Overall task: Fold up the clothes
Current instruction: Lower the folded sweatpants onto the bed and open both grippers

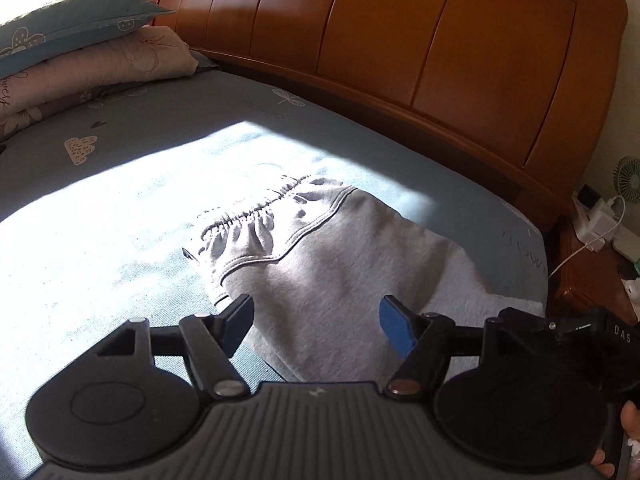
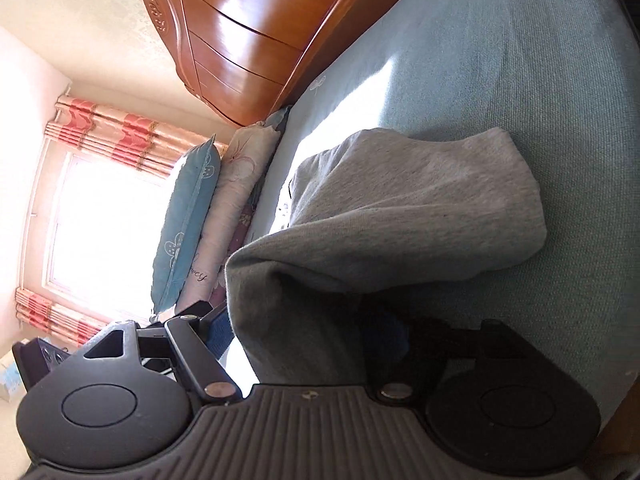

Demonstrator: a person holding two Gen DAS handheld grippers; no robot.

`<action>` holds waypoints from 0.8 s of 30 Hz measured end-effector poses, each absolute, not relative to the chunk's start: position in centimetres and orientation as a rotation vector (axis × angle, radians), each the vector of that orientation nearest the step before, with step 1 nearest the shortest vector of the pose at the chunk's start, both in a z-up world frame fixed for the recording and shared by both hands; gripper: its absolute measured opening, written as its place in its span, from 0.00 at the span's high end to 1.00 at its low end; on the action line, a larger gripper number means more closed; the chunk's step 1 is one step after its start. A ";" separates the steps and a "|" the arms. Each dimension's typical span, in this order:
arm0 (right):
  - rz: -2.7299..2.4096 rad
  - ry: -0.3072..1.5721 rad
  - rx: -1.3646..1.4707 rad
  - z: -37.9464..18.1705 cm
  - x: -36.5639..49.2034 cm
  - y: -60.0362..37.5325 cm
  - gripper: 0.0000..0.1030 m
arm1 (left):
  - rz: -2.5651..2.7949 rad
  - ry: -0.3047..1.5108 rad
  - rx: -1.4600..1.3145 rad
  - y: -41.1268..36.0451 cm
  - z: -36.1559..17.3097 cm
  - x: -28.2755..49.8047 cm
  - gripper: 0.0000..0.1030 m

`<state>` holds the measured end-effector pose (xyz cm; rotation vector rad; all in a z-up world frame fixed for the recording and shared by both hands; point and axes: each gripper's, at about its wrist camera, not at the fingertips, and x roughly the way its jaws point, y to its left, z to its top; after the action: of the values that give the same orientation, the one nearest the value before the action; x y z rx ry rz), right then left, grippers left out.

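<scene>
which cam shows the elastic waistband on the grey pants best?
Left wrist view: the gathered elastic waistband of the grey cotton pants lies lit and unobstructed in the sun patch. In the right wrist view, the pants show only plain folded fabric; the waistband is hidden behind the fold.

1 gray garment (image 1: 320, 256), 2 pillows (image 1: 80, 40), 1 headboard (image 1: 400, 40), 1 fan (image 1: 628, 178)

A bedroom in strong daylight: a bed covered by a pale blue printed sheet (image 1: 168, 148) stands against a glossy curved wooden headboard (image 1: 400, 36). Stacked pillows (image 1: 80, 52), blue over pink, lie at the head. Sun from a bright window (image 2: 100, 224), framed by pink and red striped curtains (image 2: 120, 128), falls in a hard-edged patch across the sheet. A wooden bedside table (image 1: 592, 264) holds a small fan (image 1: 628, 178) and chargers. Cream walls (image 2: 80, 20) surround.
</scene>
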<state>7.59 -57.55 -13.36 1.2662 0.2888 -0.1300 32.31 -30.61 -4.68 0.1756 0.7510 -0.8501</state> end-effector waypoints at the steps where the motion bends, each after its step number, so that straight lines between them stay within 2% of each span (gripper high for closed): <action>1: -0.134 0.279 1.292 -13.3 6.9 -57.8 0.21 | -0.867 0.723 0.193 -30.1 -4.9 30.8 0.29; 9: -0.172 0.220 1.633 -15.8 3.7 -60.0 0.19 | -1.009 0.518 0.314 -30.1 -4.7 22.0 0.26; 12: -0.174 0.164 1.752 -16.7 3.8 -59.5 0.19 | -1.034 0.518 0.314 -29.8 -4.5 20.8 0.26; 16: -0.175 -0.020 1.882 -18.3 2.4 -58.6 0.17 | -1.030 0.535 0.291 -29.0 -4.6 20.8 0.22; 17: -0.201 -0.010 1.898 -18.6 2.2 -58.7 0.14 | -1.026 0.538 0.290 -28.9 -4.8 20.9 0.22; 24: -0.347 0.057 1.967 -19.2 3.4 -59.9 0.15 | -1.025 0.567 0.277 -28.6 -5.3 21.2 0.22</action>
<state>3.42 -59.89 -19.20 1.9670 0.0570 -0.3466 21.22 -28.56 -5.28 0.2766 0.5673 -1.0254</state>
